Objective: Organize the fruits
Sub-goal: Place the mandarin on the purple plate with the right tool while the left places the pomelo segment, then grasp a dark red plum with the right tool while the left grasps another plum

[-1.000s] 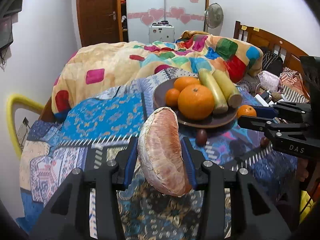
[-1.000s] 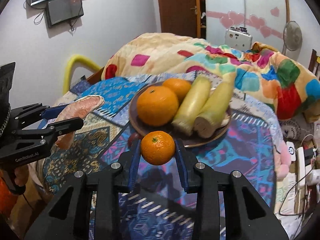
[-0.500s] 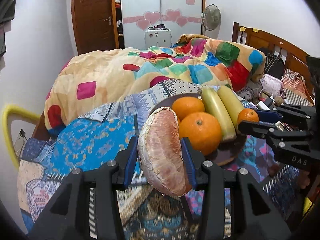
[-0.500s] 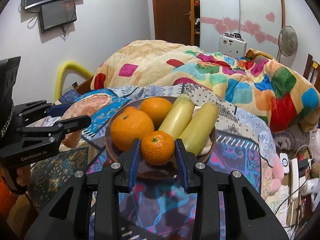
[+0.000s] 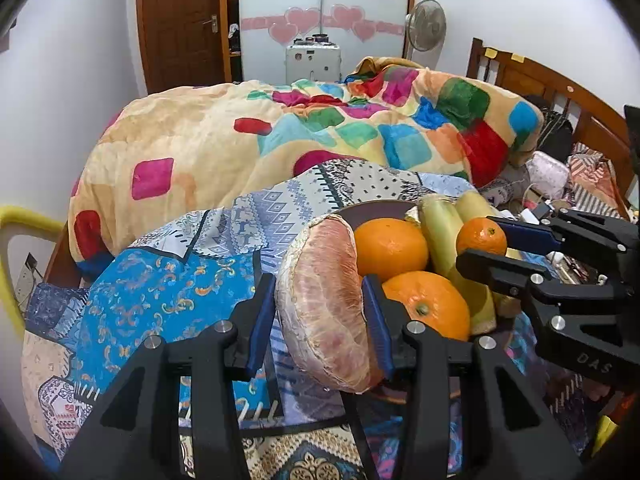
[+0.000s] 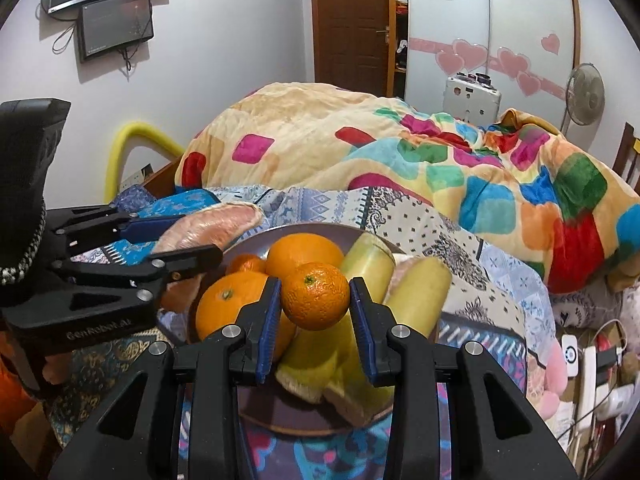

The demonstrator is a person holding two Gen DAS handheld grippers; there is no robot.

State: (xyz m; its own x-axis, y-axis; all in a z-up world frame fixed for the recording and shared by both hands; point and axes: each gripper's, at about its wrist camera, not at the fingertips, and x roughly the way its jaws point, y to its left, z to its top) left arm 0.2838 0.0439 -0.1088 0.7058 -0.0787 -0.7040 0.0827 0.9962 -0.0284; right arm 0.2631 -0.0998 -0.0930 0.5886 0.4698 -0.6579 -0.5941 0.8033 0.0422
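Nearest, a patterned cloth [image 5: 168, 304] covers the surface, with a brown plate [image 6: 276, 412] of oranges [image 5: 390, 246] and pale yellow fruit [image 6: 416, 296]; beyond lie a bed with a patchwork blanket [image 5: 360, 136], a door [image 5: 180, 24] and a fan [image 5: 426, 24]. The left tool [image 5: 320, 304] grips a peeled pomelo piece [image 5: 328, 304] at the plate's left edge. The right tool [image 6: 314, 304] clamps a small orange [image 6: 314, 296] above the plate. Only the right view shows wall-mounted screens [image 6: 114, 26].

You can read "DAS" on the side of your right gripper [image 5: 482, 249], and "GenRobot.AI" on your left gripper [image 6: 192, 236].
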